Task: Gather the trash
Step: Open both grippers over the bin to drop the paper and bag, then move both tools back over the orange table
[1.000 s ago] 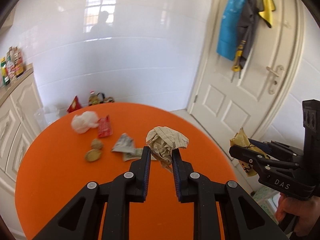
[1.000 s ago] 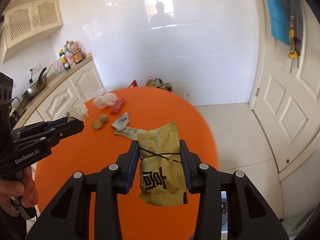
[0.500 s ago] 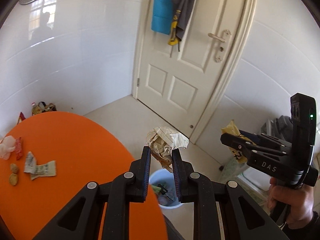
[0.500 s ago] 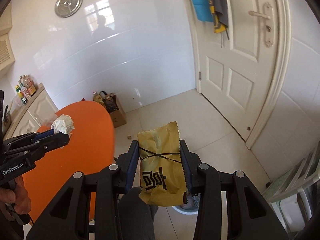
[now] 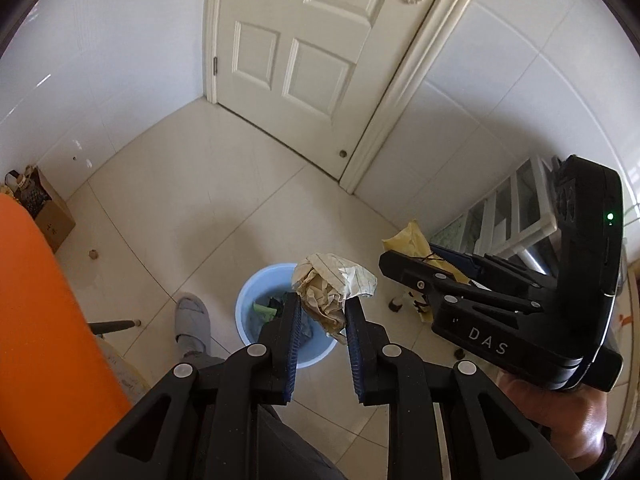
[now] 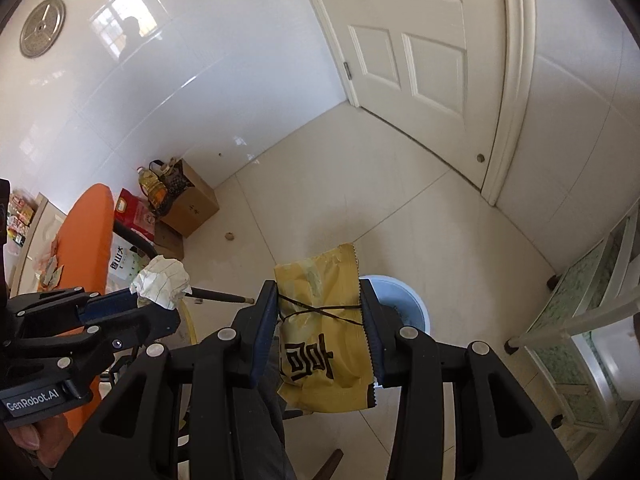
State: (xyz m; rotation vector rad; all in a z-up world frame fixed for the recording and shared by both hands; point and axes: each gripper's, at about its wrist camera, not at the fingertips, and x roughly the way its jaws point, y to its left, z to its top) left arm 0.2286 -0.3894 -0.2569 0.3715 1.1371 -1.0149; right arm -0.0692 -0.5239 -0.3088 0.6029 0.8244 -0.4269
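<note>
My left gripper point(image 5: 321, 300) is shut on a crumpled ball of lined paper point(image 5: 332, 286) and holds it above a light blue bin point(image 5: 250, 300) on the floor, which holds some trash. My right gripper point(image 6: 320, 292) is shut on a yellow snack wrapper point(image 6: 320, 332) with black characters, above and just left of the same bin point(image 6: 404, 300). In the left wrist view the right gripper point(image 5: 404, 258) sits to the right of the bin with the wrapper point(image 5: 408, 236). In the right wrist view the left gripper point(image 6: 160, 300) holds the paper ball point(image 6: 162, 280) at the left.
The orange round table point(image 5: 36, 320) is at the left, with more litter on it point(image 6: 50, 268). A cardboard box point(image 6: 192, 204) and bags stand by the wall. A white door point(image 5: 304, 48) is ahead. A white rack point(image 6: 592, 304) stands at the right. A slippered foot point(image 5: 192, 328) is beside the bin.
Both grippers swung away from the table and tilted down toward the floor. The blue bin now lies directly under the held paper ball and close to the wrapper. Both grips are unchanged.
</note>
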